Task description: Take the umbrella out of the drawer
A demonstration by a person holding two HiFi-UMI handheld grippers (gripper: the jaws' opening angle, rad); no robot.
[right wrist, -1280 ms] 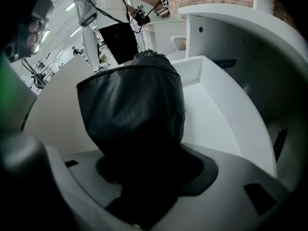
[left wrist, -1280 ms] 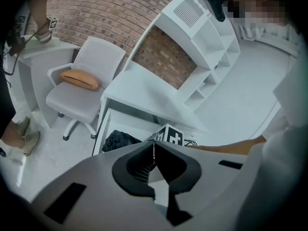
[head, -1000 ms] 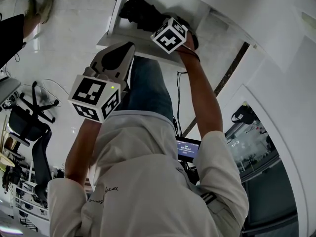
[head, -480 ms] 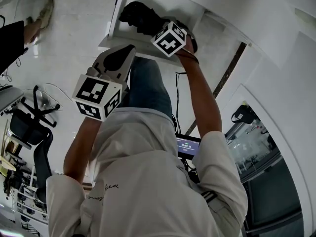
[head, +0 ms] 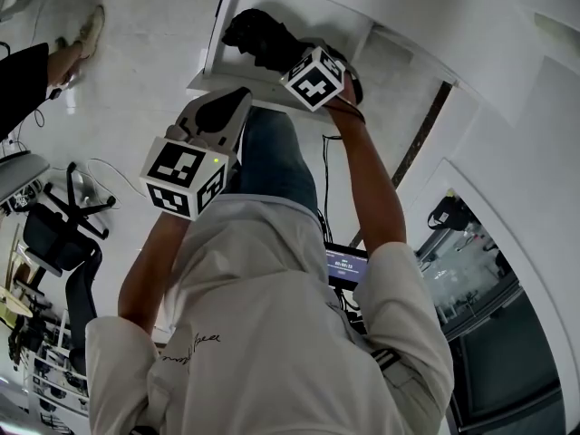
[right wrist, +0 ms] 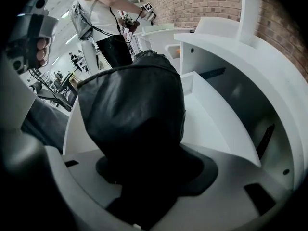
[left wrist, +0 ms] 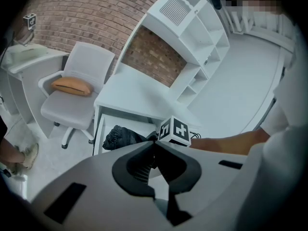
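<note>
Nearest the person, the left tongs [head: 231,102] hang just short of the drawer's [head: 214,78] front edge, their jaws pressed together on nothing. Beyond them the right tongs [head: 292,57] reach over that edge and are clamped on the one umbrella [head: 258,34], a folded black bundle of creased, faintly glossy cloth that fills the gap between the jaws. It sits within the drawer's outline; whether it touches the bottom cannot be told. The single drawer stands pulled out and open on top, with a bare white bottom and low white walls beside the umbrella. Above the drawer runs the white table [left wrist: 139,95]; past it stands one grey chair [left wrist: 77,105].
</note>
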